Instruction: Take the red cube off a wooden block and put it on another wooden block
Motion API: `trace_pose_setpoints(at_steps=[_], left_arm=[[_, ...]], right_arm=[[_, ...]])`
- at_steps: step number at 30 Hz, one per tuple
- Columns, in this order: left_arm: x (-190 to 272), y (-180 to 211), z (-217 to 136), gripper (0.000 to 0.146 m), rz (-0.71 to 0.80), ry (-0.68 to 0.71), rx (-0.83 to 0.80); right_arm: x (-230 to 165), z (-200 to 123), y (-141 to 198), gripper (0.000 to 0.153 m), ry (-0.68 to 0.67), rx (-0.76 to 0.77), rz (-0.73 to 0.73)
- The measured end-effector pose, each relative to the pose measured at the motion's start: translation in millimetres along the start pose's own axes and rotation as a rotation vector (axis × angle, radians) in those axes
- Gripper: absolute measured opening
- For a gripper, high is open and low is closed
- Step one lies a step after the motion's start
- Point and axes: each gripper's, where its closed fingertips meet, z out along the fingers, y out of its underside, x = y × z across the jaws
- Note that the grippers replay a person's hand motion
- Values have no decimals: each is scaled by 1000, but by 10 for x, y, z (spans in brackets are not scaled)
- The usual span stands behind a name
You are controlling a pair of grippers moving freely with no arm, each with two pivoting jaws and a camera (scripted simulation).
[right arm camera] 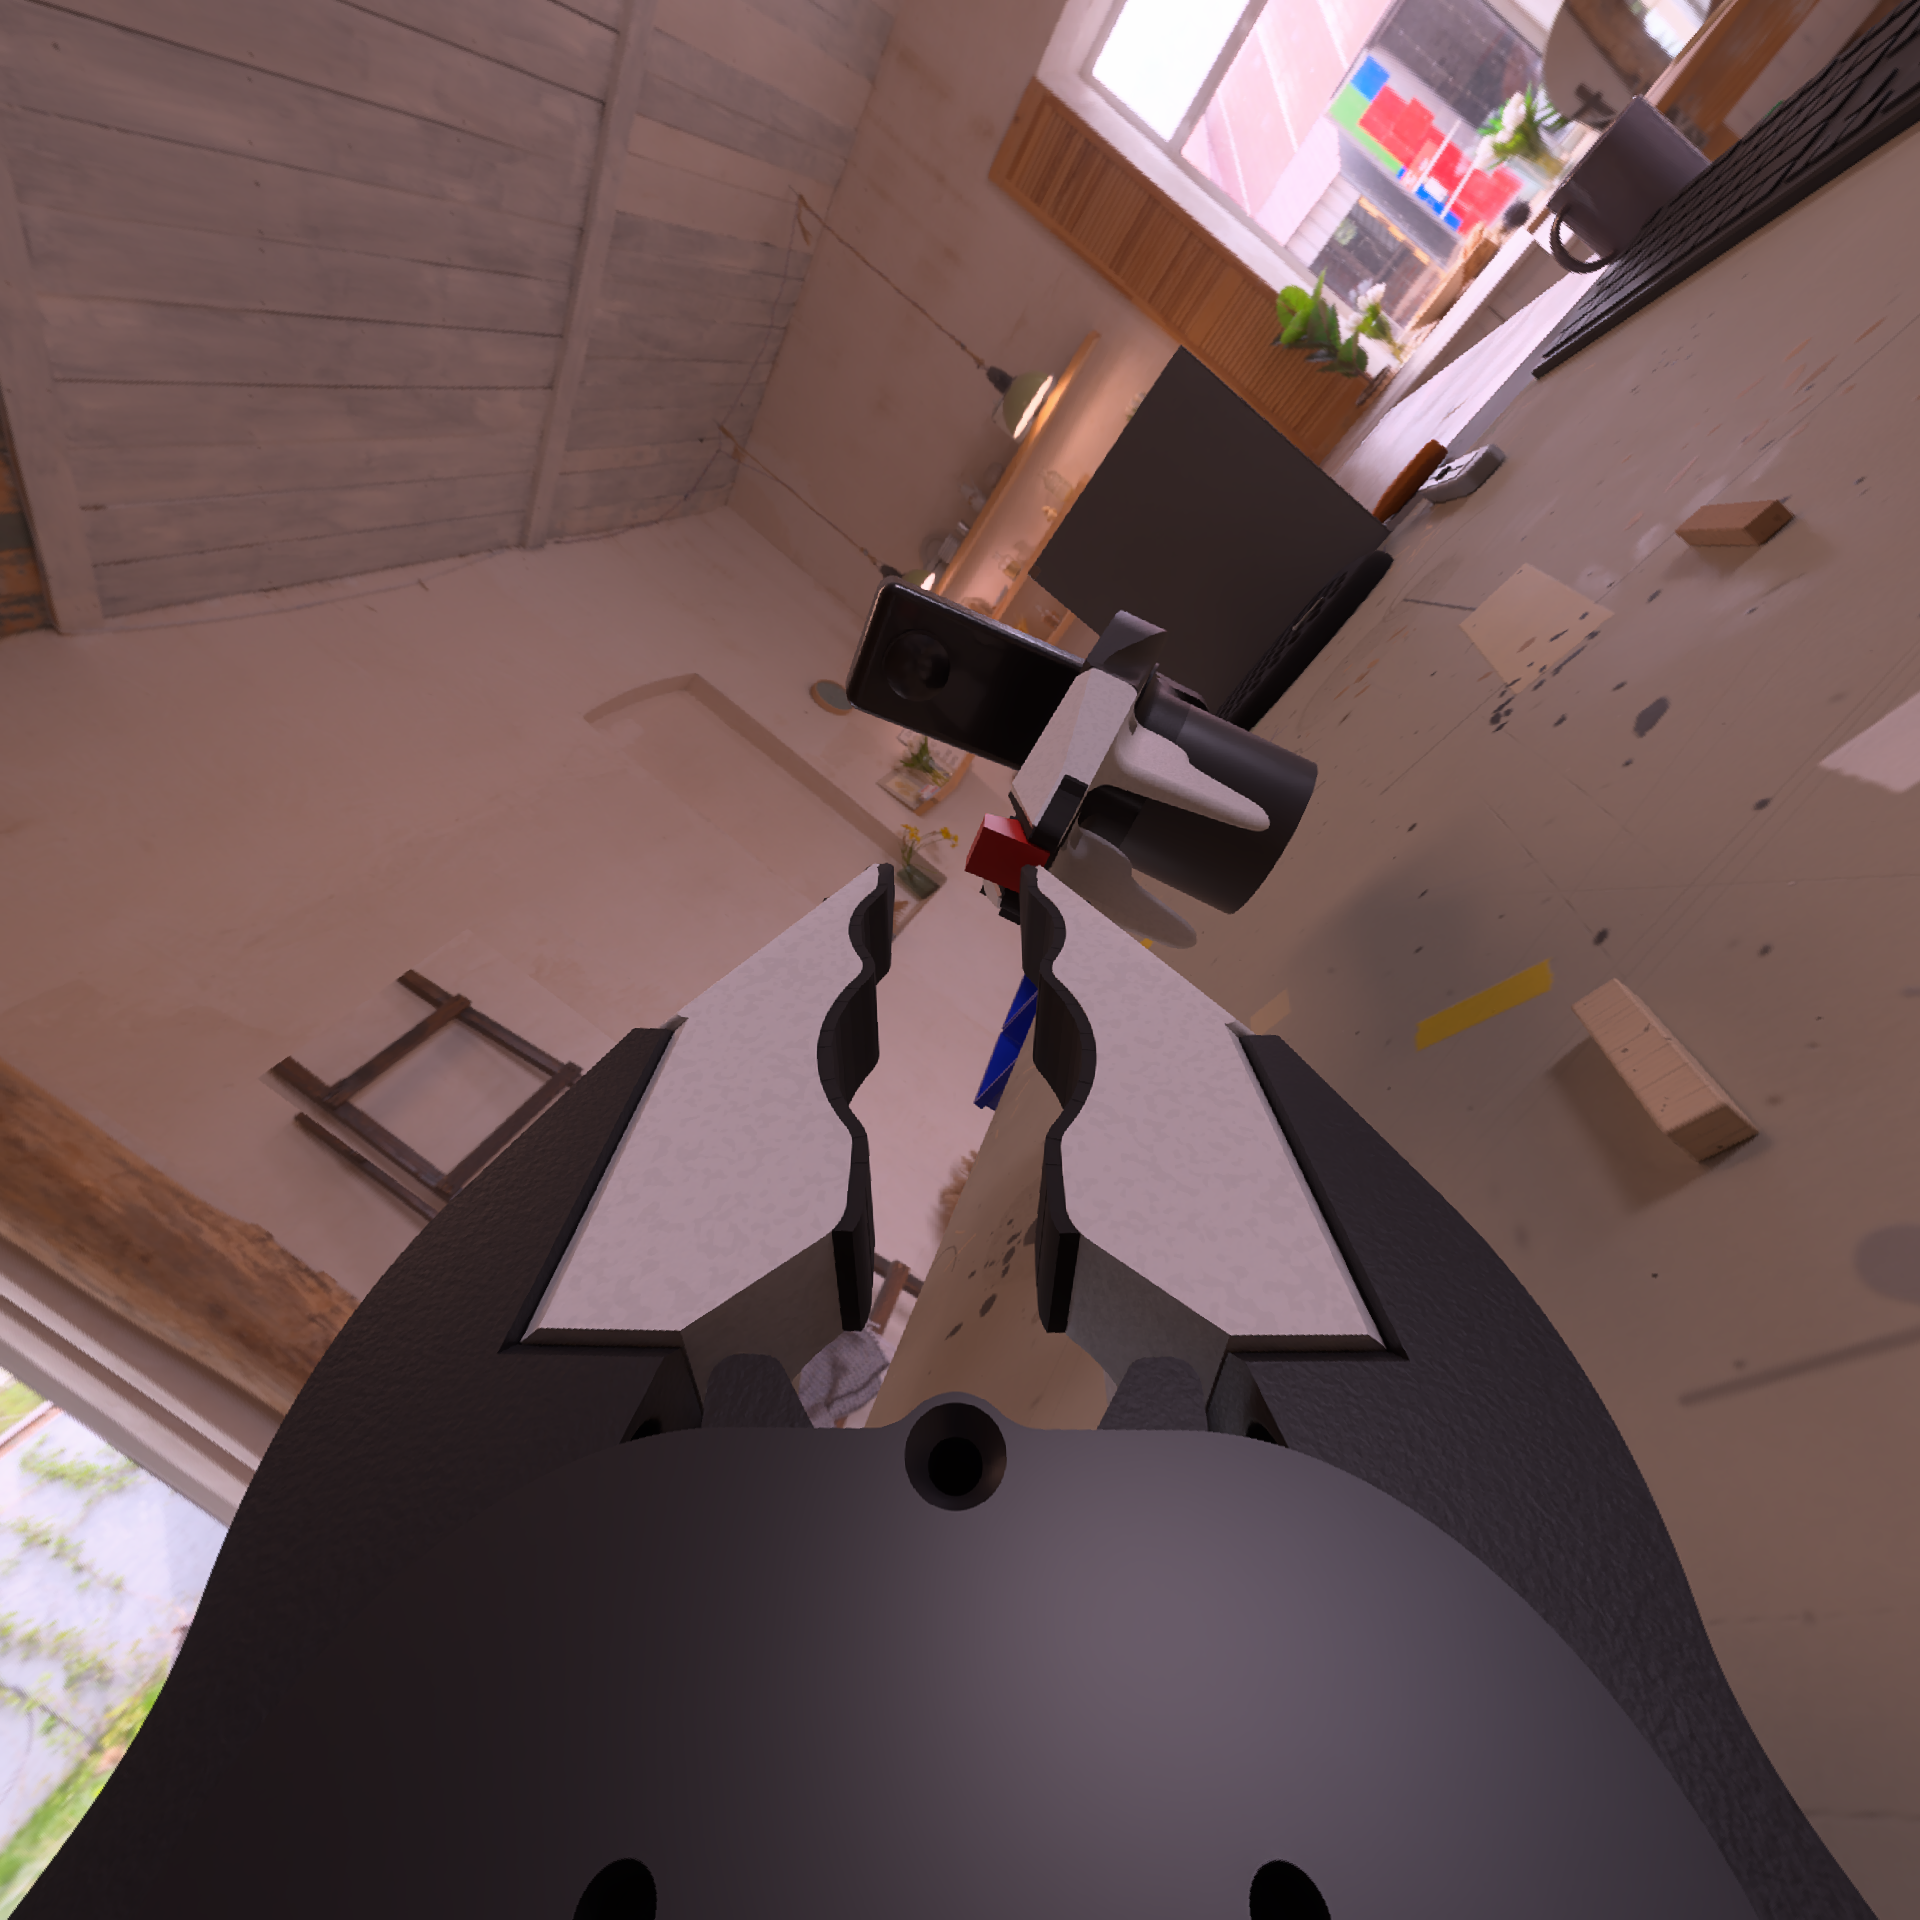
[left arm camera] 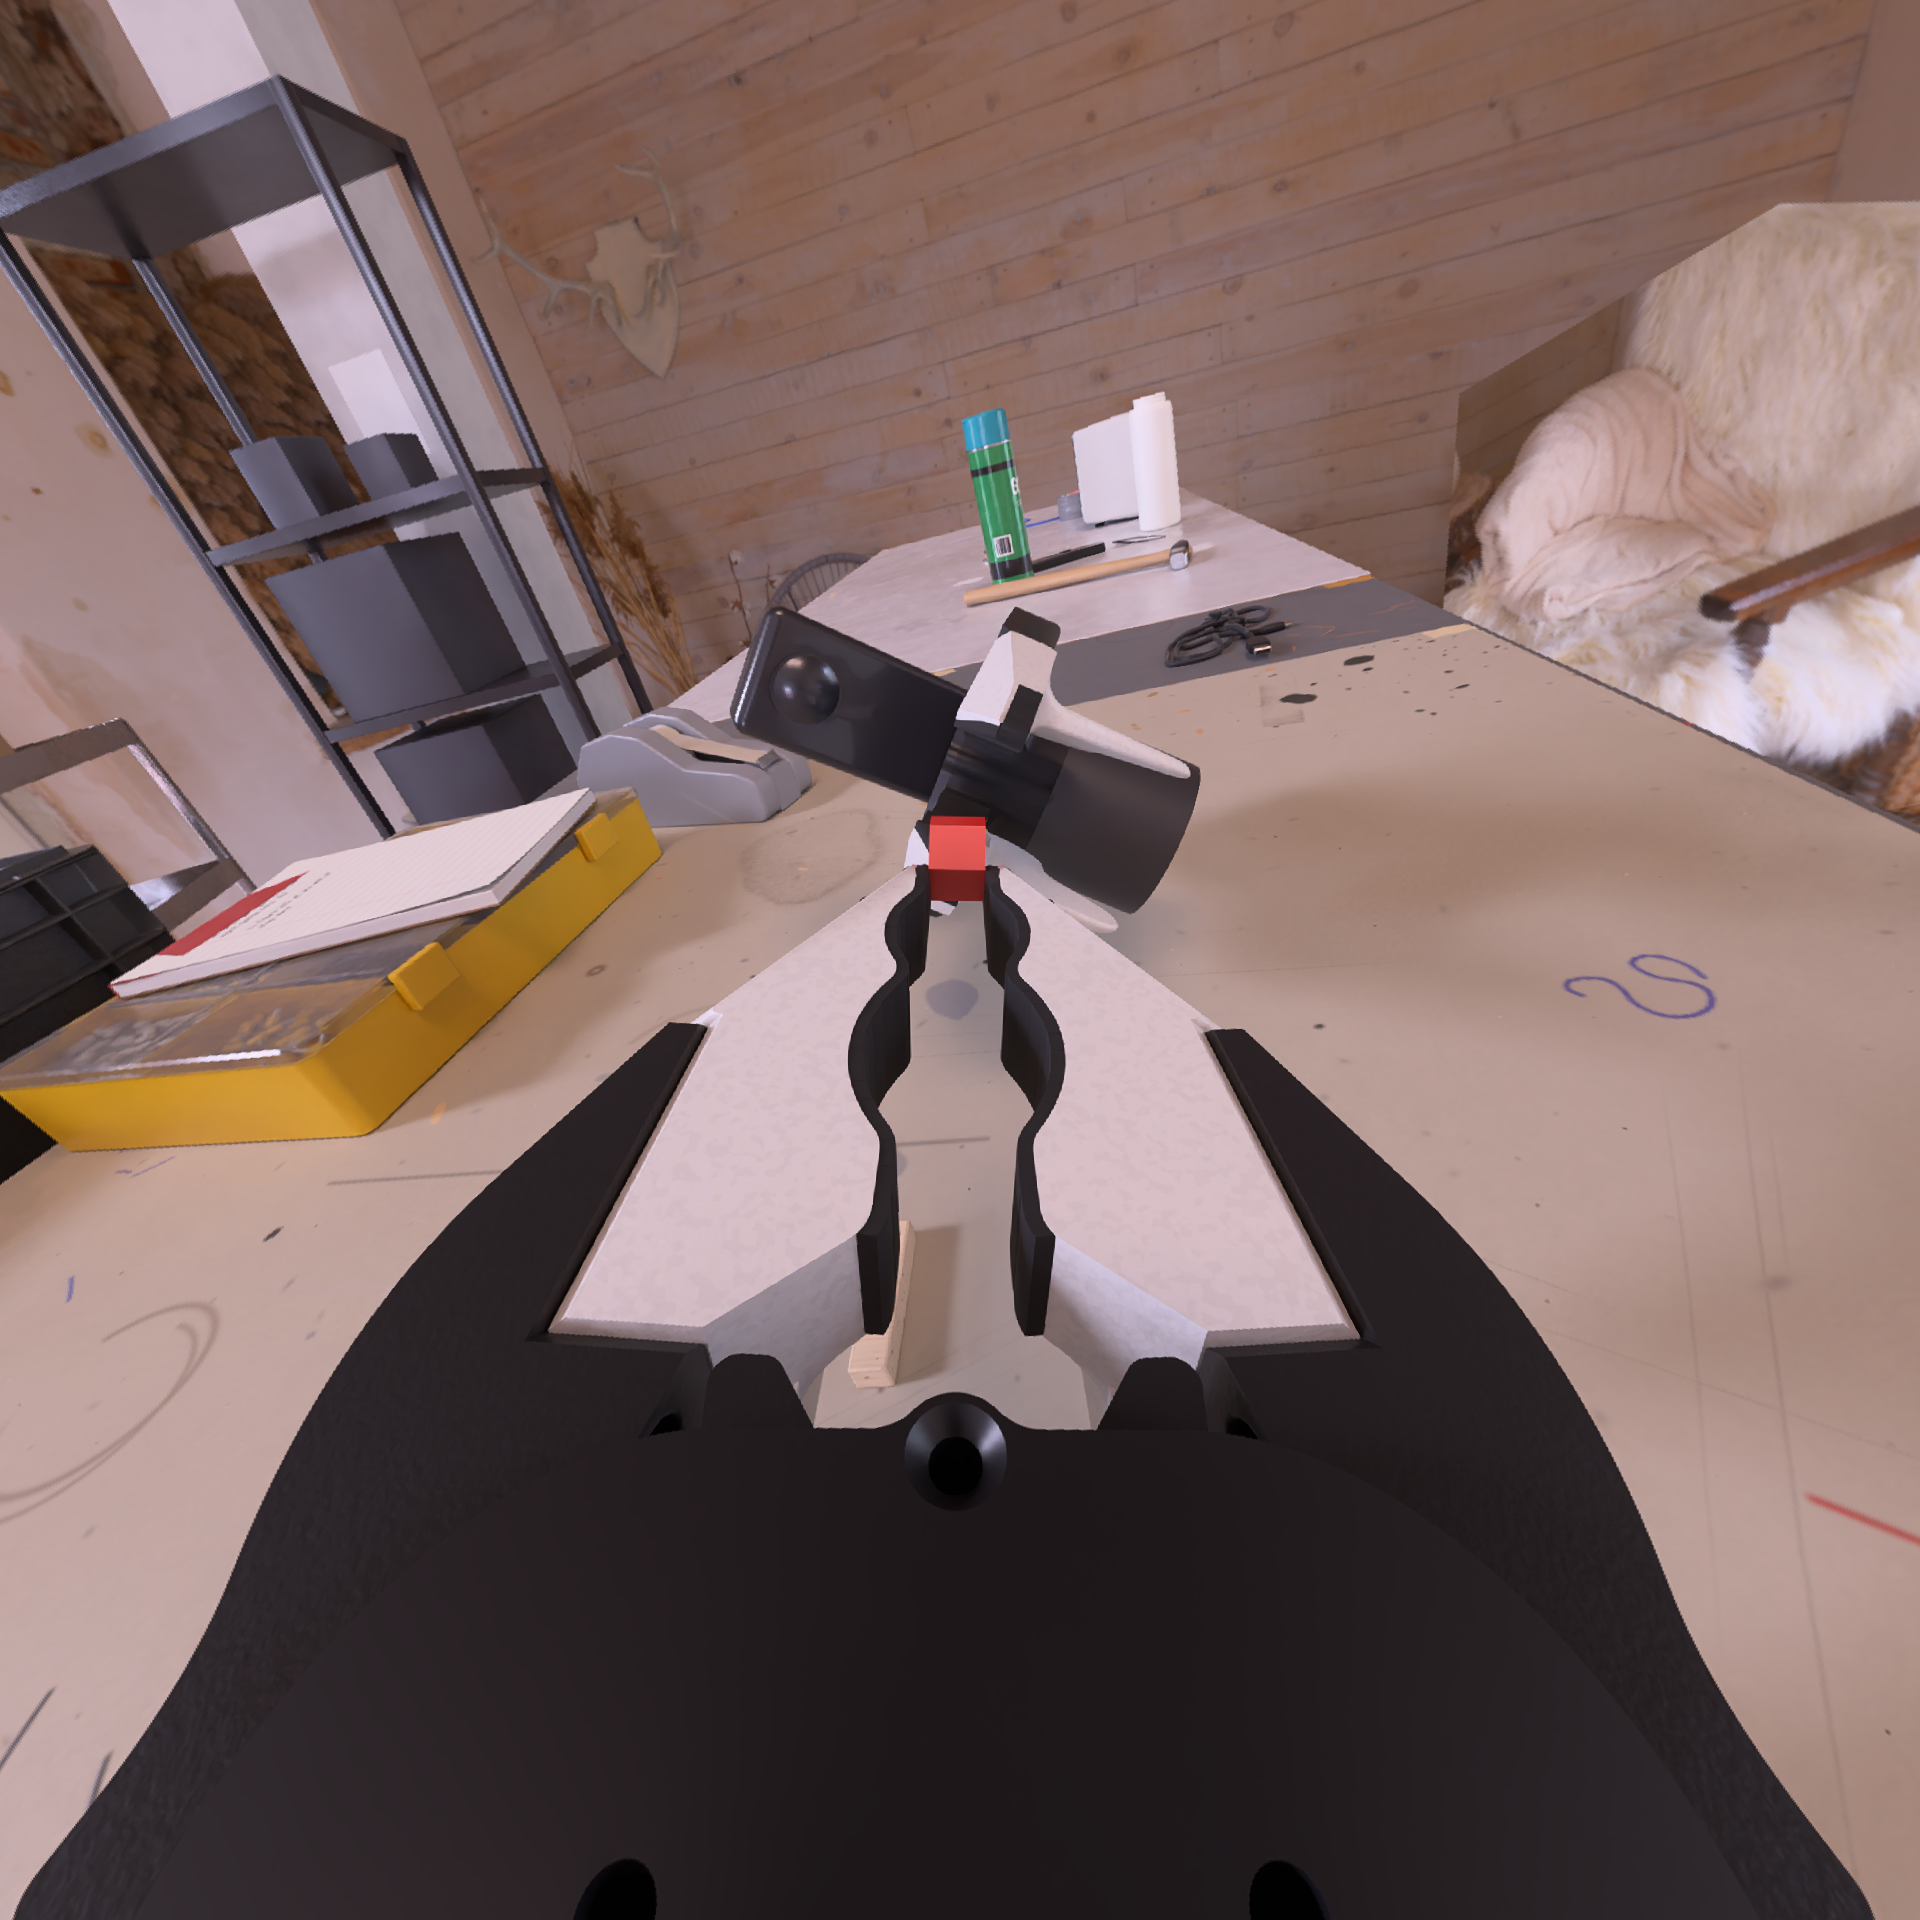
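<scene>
A wooden plank wall (left arm camera: 1039, 208) is seen at 12 o'clock, with a mounted antler trophy (left arm camera: 634, 291). A dark metal shelf (left arm camera: 343, 499) is placed at 10 o'clock. A bright window (right arm camera: 1309, 114) is seen at 1 o'clock.

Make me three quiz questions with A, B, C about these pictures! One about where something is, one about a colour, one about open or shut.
1. Where is the red cube?
A. in a bowl
B. between the left gripper's fingertips
C. on the floor

2. What colour is the case under the notebook?
A. yellow
B. purple
C. pink

3. How do the right gripper's jaws stand?
A. shut on the cube
B. open
C. shut on a block

Answers: B, the cube sits pinched at the left gripper's tips; A, the case's sides and clasps are yellow; B, a clear gap shows between its fingers, holding nothing.
</scene>
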Motion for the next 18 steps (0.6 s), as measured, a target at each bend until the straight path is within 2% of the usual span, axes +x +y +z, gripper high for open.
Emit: trace_pose_setpoints(at_steps=[11, 15, 18], left_arm=[[-88, 177, -12, 10, -41, -35, -81], [-171, 493, -45, 10, -153, -47, -268], [-195, 705, -70, 10, -218, -29, -418]], right_arm=[[129, -101, -21, 22, 105, -33, -63], [281, -288, -74, 21, 271, -91, -184], [455, -399, -13, 20, 439, -216, -323]])
